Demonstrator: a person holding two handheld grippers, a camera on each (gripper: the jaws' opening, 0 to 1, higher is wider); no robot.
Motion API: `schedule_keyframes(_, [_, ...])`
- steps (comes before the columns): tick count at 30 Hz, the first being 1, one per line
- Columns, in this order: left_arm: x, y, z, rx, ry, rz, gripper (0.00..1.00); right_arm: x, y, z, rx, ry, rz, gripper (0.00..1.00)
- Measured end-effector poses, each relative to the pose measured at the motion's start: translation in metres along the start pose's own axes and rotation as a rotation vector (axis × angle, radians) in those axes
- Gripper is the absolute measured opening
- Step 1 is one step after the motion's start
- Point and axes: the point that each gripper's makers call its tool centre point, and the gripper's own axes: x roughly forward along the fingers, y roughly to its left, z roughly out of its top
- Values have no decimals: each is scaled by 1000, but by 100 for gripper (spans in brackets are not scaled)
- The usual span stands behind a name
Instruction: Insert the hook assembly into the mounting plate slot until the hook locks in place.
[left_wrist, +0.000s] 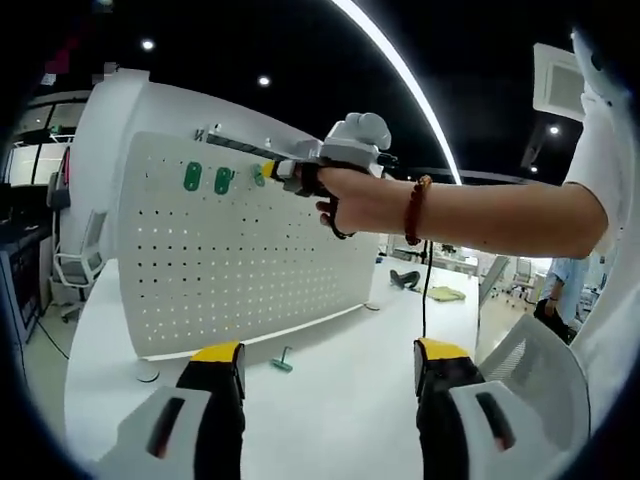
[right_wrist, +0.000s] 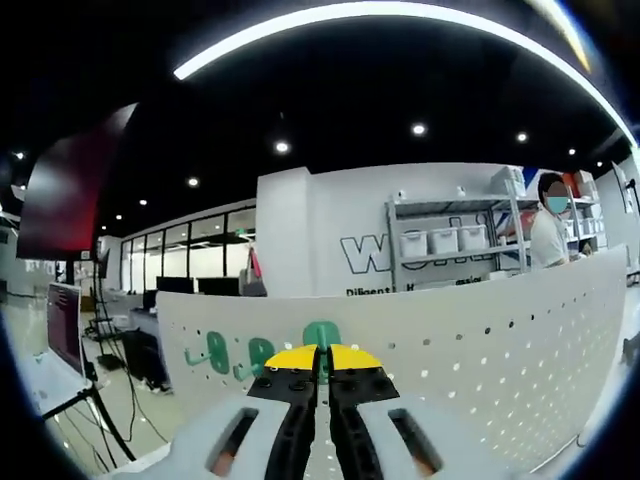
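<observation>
Right gripper (right_wrist: 320, 372): yellow-tipped jaws are closed together on a green plastic hook (right_wrist: 321, 338), held against the upper edge of the white perforated pegboard panel (right_wrist: 480, 340); in the left gripper view the same gripper (left_wrist: 268, 170) is seen carried by a person's hand (left_wrist: 345, 190) at the panel's top edge

Left gripper (left_wrist: 330, 362): jaws stand wide apart with nothing between them, low over the white tabletop (left_wrist: 340, 400) in front of the panel

Mounted hooks: two green hooks (right_wrist: 236, 356) are already seated near the panel's top, just beside the held one

Loose hook: one more green hook (left_wrist: 283, 360) lies on the tabletop close to the panel's foot

Risk, seating: the held hook may be released before it locks, since the slot is hidden behind the jaws and alignment cannot be judged

Risk, panel: a hard push may tip or slide the free-standing panel, as it is not braced by the left gripper

Risk, visibility: the loose hook may drop out of sight if the left gripper is raised

Containers: white bins (right_wrist: 443, 240) are seen on a grey metal shelving rack (right_wrist: 455, 205) far behind the panel; their contents cannot be told
</observation>
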Motion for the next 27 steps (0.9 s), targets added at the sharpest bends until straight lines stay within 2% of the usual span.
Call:
schedule_keyframes(7, [-3,5,0,-6,-3,14,70,4,-1,-2,70,-21,-34,1])
schedule_keyframes(14, [-5,8,-1,-12,-3,21,70,6,1,-10,67,1,-47,1])
schedule_keyframes(16, [-6,8,-1,-15,-9,21,70,6,-1,-12,33,14,-58,1])
schedule_keyframes(18, [-6,8,-1,-17,-8,23,70,7,0,-14,72,16,-61,1])
schedule_keyframes(20, [-6,9,-2,-20,-8,26,69,7,-1,-15,21,26,-75,1])
schedule_keyframes(23, [-6,8,-1,-20,-11,25,69,7,2,-19,66,33,-76,1])
schedule_keyframes(25, [-6,8,-1,-20,-8,27,69,8,2,-24,42,53,-76,1])
schedule_keyframes(27, [-7,9,0,-19,-10,29,69,8,1,-23,52,43,-84,1])
